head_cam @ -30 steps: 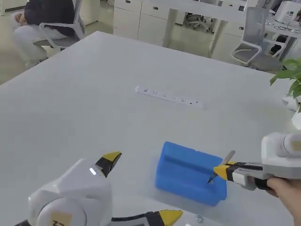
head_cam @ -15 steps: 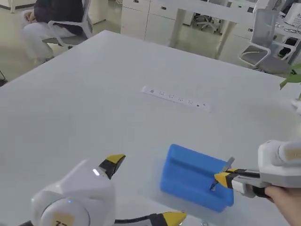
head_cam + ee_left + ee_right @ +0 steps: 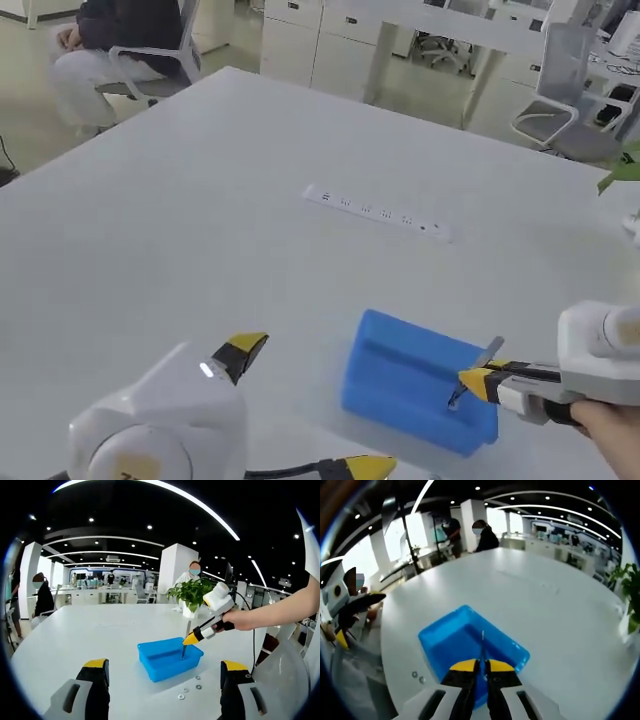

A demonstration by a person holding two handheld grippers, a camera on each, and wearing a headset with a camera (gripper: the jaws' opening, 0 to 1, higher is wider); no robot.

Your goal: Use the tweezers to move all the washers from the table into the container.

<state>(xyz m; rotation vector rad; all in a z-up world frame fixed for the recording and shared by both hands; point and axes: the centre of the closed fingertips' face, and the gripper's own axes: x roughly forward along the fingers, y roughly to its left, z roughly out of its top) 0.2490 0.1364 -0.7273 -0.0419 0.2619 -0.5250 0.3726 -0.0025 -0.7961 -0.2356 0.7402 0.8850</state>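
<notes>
— Right gripper (image 3: pixel 475 382) first: its jaws are pinched nearly closed on the tweezers (image 3: pixel 482 645). The tool points down with its tip inside the blue container (image 3: pixel 385 395). I can't tell whether a washer is caught in the tip; it's too fine to see.

— And the other one?

— Left gripper (image 3: pixel 308 405) hangs with its jaws spread wide and nothing between them, at about 9 o'clock from the container in the head view.

— Where are the washers (image 3: pixel 186 690)?

— On the table (image 3: pixel 250 200), loose and flat, just outside the container wall. In the right gripper view they sit at about 8 o'clock from the tweezer tip, with that wall between them and the tip. In the left gripper view they lie at 5 o'clock from the box.

— So which gripper goes?

— I'd say the right, since it holds the tool. The tweezers slant from 1 o'clock down to 7 in the head view, so the tip would have to lift over the rim and drop on the 8 o'clock side.

— Any writing to read?

— None legible. The white power strip (image 3: pixel 375 212) at 12 o'clock has marks too small to make out, and a yellow label (image 3: pixel 125 464) on the left gripper's body is blurred.
</notes>
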